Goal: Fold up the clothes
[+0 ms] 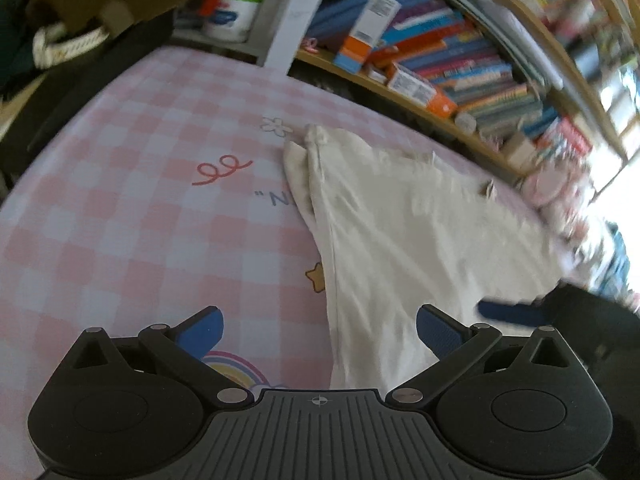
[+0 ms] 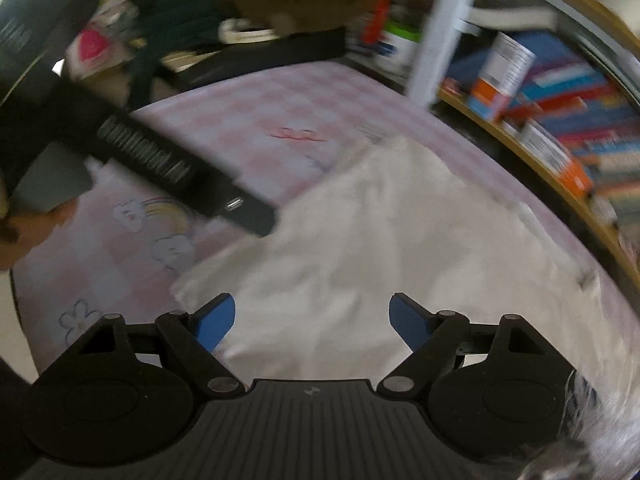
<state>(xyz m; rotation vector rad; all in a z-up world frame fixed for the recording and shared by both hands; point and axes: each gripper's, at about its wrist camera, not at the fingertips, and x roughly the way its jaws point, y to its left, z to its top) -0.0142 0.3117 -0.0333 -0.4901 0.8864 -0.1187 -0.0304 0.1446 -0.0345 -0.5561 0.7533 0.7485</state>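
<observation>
A white garment (image 1: 404, 232) lies spread flat on a pink checked bed sheet (image 1: 132, 184), with a sleeve or corner bunched at its far end. My left gripper (image 1: 320, 330) hovers open over the garment's near left edge, nothing between its blue pads. The right gripper's blue finger (image 1: 506, 312) shows at the right over the cloth. In the right wrist view, my right gripper (image 2: 312, 320) stands open above the white garment (image 2: 380, 240), empty. The left gripper's black body (image 2: 160, 164), held by a hand (image 2: 28, 232), crosses the upper left.
A wooden shelf (image 1: 472, 80) packed with books and boxes runs along the bed's far side. Dark bags and piled things (image 1: 68, 12) sit at the bed's far left end. A white post (image 2: 444, 28) stands behind the bed. The sheet (image 2: 132, 240) carries rainbow and flower prints.
</observation>
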